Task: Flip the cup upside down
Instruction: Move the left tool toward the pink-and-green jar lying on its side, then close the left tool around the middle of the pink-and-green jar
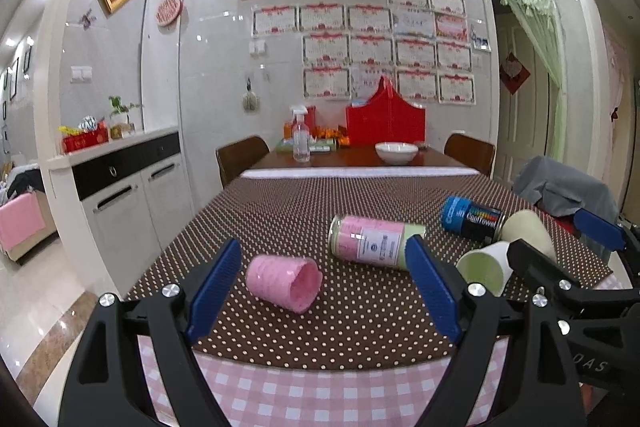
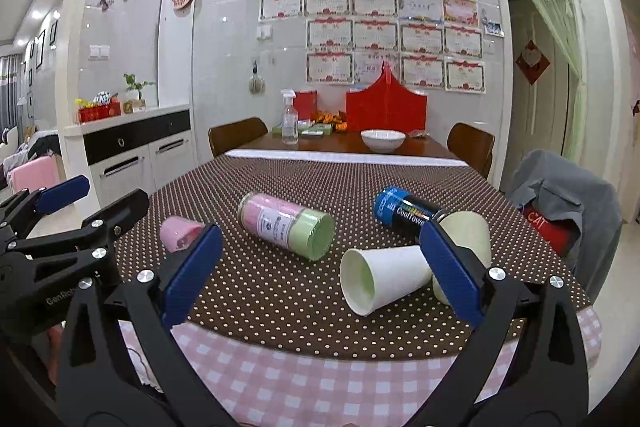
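A pink ribbed cup (image 1: pixel 285 282) lies on its side on the dotted cloth, mouth toward me; it also shows in the right wrist view (image 2: pixel 178 231). A white paper cup (image 2: pixel 382 277) with a green inside lies on its side, also visible in the left wrist view (image 1: pixel 486 267). A cream cup (image 2: pixel 466 239) stands upside down behind it. My left gripper (image 1: pixel 324 287) is open, with the pink cup between its fingers. My right gripper (image 2: pixel 320 269) is open, with the white cup just inside its right finger (image 2: pixel 450 267).
A pink-and-green jar (image 2: pixel 286 225) and a blue-black can (image 2: pixel 408 213) lie on their sides mid-table. A white bowl (image 2: pixel 383 139), spray bottle (image 2: pixel 289 125) and red box (image 2: pixel 386 109) stand at the far end. Chairs flank the table; one holds grey clothing (image 2: pixel 560 195).
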### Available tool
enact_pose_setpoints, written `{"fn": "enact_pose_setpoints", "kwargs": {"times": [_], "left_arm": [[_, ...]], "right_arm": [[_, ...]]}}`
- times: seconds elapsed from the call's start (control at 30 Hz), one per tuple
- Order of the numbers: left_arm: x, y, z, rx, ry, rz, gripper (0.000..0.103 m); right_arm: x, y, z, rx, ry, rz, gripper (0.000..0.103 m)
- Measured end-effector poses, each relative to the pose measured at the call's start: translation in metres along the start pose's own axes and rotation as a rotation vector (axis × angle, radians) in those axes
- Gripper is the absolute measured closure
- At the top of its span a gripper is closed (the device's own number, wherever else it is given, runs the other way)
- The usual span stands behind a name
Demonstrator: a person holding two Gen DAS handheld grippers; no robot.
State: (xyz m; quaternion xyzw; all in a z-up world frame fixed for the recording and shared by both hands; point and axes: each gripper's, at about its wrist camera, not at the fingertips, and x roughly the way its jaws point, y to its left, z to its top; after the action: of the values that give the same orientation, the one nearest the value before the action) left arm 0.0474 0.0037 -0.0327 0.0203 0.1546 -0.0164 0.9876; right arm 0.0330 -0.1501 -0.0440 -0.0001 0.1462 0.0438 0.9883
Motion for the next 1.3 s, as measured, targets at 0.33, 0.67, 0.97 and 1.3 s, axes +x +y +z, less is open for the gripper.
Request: {"fn": "enact_pose_setpoints", "kwargs": {"times": [0.33, 0.67, 0.97, 1.3], "left_arm": [[0.062, 0.005, -0.019, -0.072, 0.203, -0.115, 0.02], [0.113, 0.002, -0.007, -0.155, 0.342, -0.173, 0.02], [0.162, -0.05, 0.023, -0.138, 0.414, -0.185, 0.02], [0.24, -0.07, 0.035, -0.331, 0.592, -0.142, 0.02]], "right_arm": [[0.042, -0.012, -0.002, 0.014, 0.078, 0.015, 0.006], [0.08, -0.026, 0.012, 0.019, 0.11, 0.007, 0.006], [0.105, -0.076, 0.038, 0.041, 0.115, -0.069, 0.006], [0.163, -0.103, 0.069, -0.013, 0.211, 0.003, 0.006]]}}
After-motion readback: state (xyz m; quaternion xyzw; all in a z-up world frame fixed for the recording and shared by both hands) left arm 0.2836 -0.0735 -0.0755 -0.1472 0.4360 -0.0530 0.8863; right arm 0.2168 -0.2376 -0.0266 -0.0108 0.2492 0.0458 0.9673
